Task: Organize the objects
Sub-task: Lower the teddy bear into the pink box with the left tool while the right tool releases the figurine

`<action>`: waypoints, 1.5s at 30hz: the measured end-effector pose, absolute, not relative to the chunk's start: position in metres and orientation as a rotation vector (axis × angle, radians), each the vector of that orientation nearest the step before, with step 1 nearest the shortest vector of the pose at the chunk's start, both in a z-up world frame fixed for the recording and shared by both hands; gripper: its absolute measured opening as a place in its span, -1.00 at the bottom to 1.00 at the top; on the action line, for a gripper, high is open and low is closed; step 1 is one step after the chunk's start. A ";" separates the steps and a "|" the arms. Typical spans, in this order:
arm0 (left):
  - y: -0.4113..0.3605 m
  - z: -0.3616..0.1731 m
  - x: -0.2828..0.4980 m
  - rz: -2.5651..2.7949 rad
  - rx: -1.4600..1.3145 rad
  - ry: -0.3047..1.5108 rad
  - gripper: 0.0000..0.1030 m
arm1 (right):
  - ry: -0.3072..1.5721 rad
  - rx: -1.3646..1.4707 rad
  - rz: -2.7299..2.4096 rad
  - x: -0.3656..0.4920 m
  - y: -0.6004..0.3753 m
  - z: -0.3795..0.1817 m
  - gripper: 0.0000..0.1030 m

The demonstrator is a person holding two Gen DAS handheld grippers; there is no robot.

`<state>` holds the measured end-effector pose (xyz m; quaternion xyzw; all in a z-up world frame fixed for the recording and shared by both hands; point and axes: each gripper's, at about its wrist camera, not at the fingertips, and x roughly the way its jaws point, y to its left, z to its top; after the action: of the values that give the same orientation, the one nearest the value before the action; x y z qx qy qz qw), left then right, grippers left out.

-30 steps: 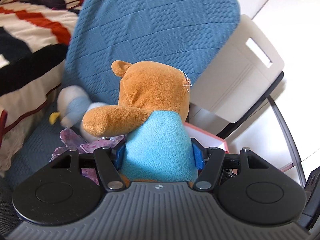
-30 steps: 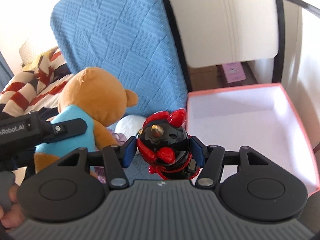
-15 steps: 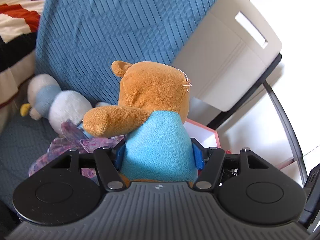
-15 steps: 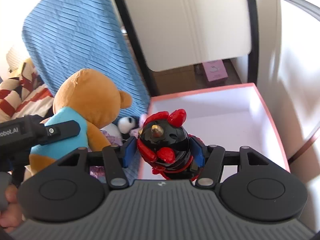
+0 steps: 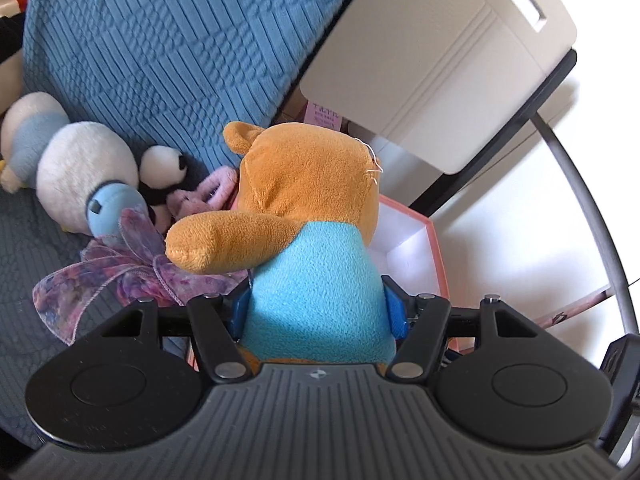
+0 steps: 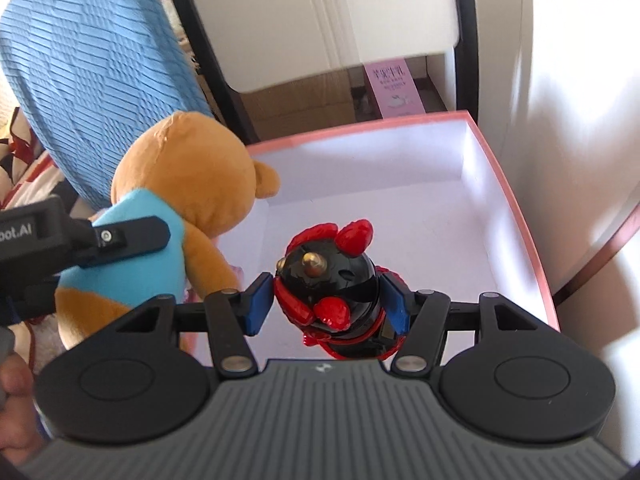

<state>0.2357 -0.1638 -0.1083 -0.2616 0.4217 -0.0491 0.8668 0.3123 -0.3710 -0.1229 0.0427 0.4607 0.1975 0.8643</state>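
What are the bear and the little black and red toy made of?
The bear looks like soft plush: fuzzy orange fur and a fleecy blue shirt. The toy looks like hard, glossy plastic, since light glints off it; it could be painted.

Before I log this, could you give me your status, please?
Left gripper shut on plush bear. Right gripper shut on rooster toy, over pink box. Nothing blocking.

Hidden and cut off
Bear (image 5: pixel 316 280) legs behind gripper body; box (image 6: pixel 516 216) near wall covered; pink label (image 6: pixel 394 80) print unreadable.
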 end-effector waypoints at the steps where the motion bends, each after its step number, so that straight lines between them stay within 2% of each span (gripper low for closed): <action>1: -0.166 -0.111 0.238 -0.102 -0.543 0.886 0.33 | 0.974 0.085 0.410 0.313 -0.373 -0.128 0.19; 10: -0.184 -0.141 0.249 -0.100 -0.514 0.934 0.34 | 1.039 0.080 0.406 0.321 -0.383 -0.170 0.19; 19: -0.198 -0.148 0.258 -0.104 -0.495 0.973 0.35 | 1.081 0.084 0.374 0.334 -0.400 -0.197 0.19; 23: -0.202 -0.139 0.258 -0.099 -0.469 0.970 0.52 | 1.085 0.091 0.361 0.329 -0.408 -0.194 0.20; 26: -0.202 -0.128 0.253 -0.108 -0.454 0.948 0.52 | 1.059 0.089 0.358 0.326 -0.409 -0.182 0.25; 45: -0.163 -0.038 0.188 -0.178 -0.436 0.774 0.52 | 0.868 0.163 0.342 0.264 -0.399 -0.063 0.25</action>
<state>0.1883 -0.1630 -0.0385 -0.2108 0.3740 -0.0861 0.8991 0.2639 -0.3992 -0.0633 0.0787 0.4179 0.1645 0.8900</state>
